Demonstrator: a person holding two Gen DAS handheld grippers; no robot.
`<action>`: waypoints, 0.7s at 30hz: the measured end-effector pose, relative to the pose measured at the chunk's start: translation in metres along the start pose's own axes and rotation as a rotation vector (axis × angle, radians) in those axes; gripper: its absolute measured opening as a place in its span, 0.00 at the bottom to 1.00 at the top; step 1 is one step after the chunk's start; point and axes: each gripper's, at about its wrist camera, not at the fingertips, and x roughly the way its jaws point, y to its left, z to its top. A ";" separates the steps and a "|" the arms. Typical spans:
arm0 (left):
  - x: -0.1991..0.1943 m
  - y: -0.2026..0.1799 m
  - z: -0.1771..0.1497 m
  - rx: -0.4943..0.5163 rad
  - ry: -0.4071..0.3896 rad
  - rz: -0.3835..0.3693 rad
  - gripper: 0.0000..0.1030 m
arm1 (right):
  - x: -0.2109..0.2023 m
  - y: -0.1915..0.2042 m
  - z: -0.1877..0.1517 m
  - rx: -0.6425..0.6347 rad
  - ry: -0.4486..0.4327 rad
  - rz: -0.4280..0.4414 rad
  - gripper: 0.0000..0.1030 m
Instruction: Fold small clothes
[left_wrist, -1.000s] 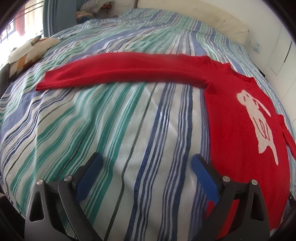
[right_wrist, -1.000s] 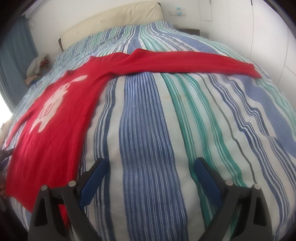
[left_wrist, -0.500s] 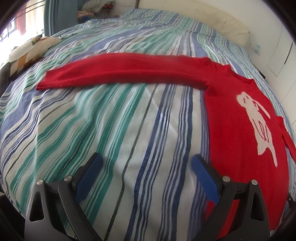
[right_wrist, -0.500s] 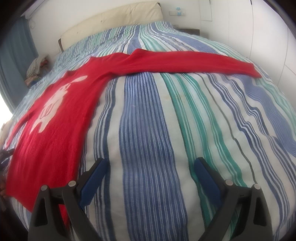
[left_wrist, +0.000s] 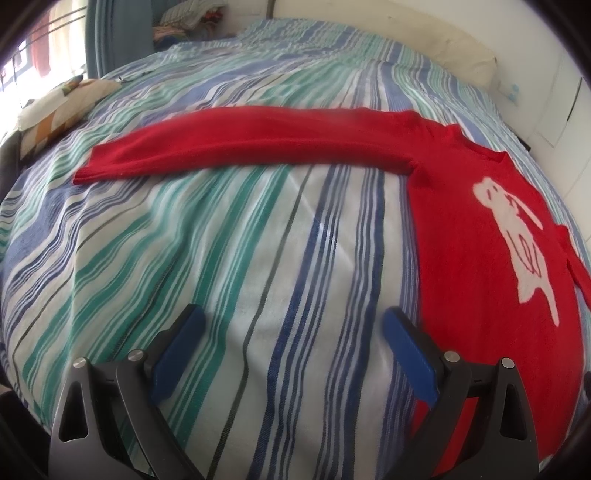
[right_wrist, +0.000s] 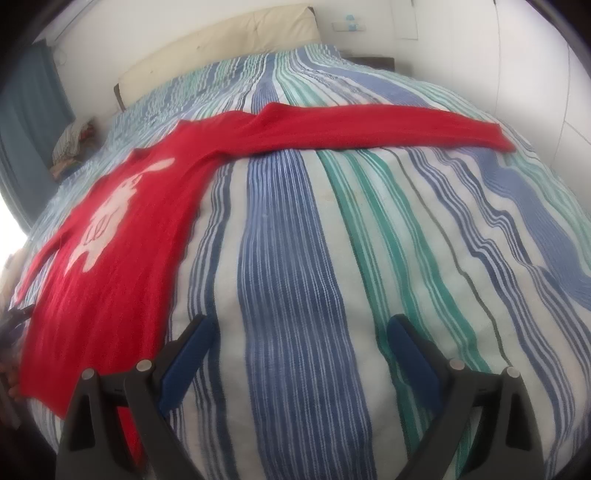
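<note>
left sleeve: the red sweater (left_wrist: 480, 229) has one long sleeve (left_wrist: 240, 142) stretched flat across the bed, its cuff toward the left of the left wrist view, lying crosswise over the stripes.
left gripper: the left gripper (left_wrist: 291, 350) hovers low over bare sheet, blue-padded fingers (left_wrist: 177, 354) spread wide apart — nothing between them. its right finger sits just beside the sweater's side edge; contact cannot be told.
sweater body: spread flat, front up, with a white animal figure (left_wrist: 517, 240) knitted on the chest. it lies between the two grippers, to the right in the left wrist view and to the left in the right wrist view (right_wrist: 110, 258).
bed: a striped sheet (right_wrist: 288, 258) in blue, green and white covers it, with a cream headboard (right_wrist: 221, 40) at the far end.
right gripper: the right gripper (right_wrist: 299, 354) is also held over bare sheet, jaws spread wide and holding nothing — its left finger (right_wrist: 184, 365) is near the sweater's hem corner.
right sleeve: the other sleeve (right_wrist: 388, 127) runs straight out to the right in the right wrist view, flat, cuff ending near the bed's right side.
surroundings: a patterned cushion (left_wrist: 55, 110) at the bed's left edge, a blue curtain (left_wrist: 118, 33) beyond it, white walls on the right.
</note>
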 end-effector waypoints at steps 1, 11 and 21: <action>0.000 0.000 0.000 0.001 0.000 0.001 0.95 | -0.005 0.000 0.001 0.012 -0.022 0.003 0.92; 0.001 -0.002 -0.001 0.004 -0.001 0.007 0.95 | -0.020 0.002 0.008 0.018 -0.092 0.007 0.92; 0.001 -0.002 -0.001 0.006 -0.001 0.009 0.96 | -0.027 0.013 0.009 -0.046 -0.132 -0.001 0.92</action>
